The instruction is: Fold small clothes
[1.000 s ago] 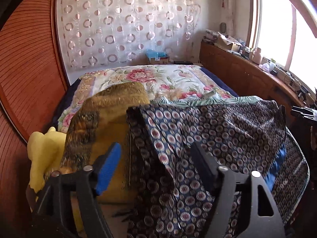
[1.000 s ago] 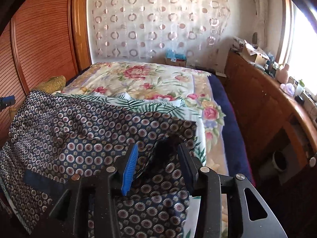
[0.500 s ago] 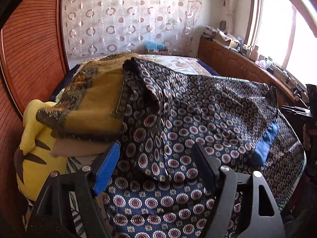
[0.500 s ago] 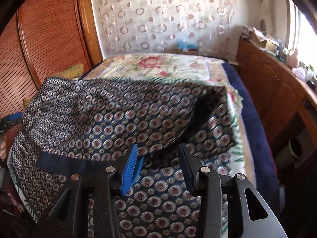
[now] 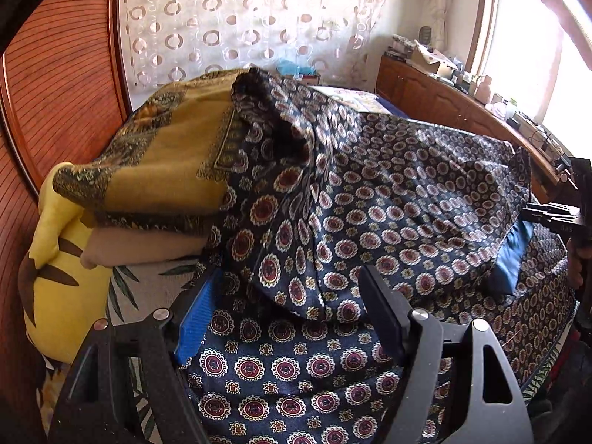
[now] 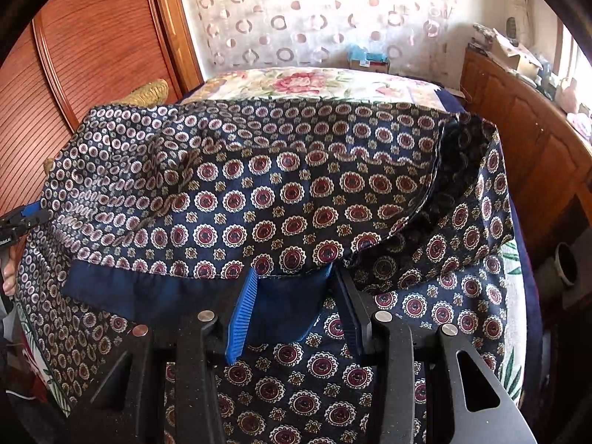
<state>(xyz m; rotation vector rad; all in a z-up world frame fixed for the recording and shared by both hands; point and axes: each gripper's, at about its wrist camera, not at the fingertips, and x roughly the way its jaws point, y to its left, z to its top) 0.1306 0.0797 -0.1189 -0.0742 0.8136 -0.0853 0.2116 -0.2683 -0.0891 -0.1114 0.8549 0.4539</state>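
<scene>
Where the folded-over edge nears both cameras, the navy medallion-print garment (image 6: 281, 199) shows its plain blue hem, pinched by the right gripper (image 6: 296, 296); the left gripper (image 5: 292, 307) clamps bunched cloth. Beyond, it covers the floral bedspread (image 6: 303, 81).

A stack of folded clothes (image 5: 159, 170) blocked the bed's left side; the floral bedspread (image 6: 296, 83) beyond lay open.

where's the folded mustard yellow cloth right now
In the left wrist view the mustard cloth sits at the left, on top of a beige folded piece, beside the yellow cushion and touching the navy patterned garment.
</scene>
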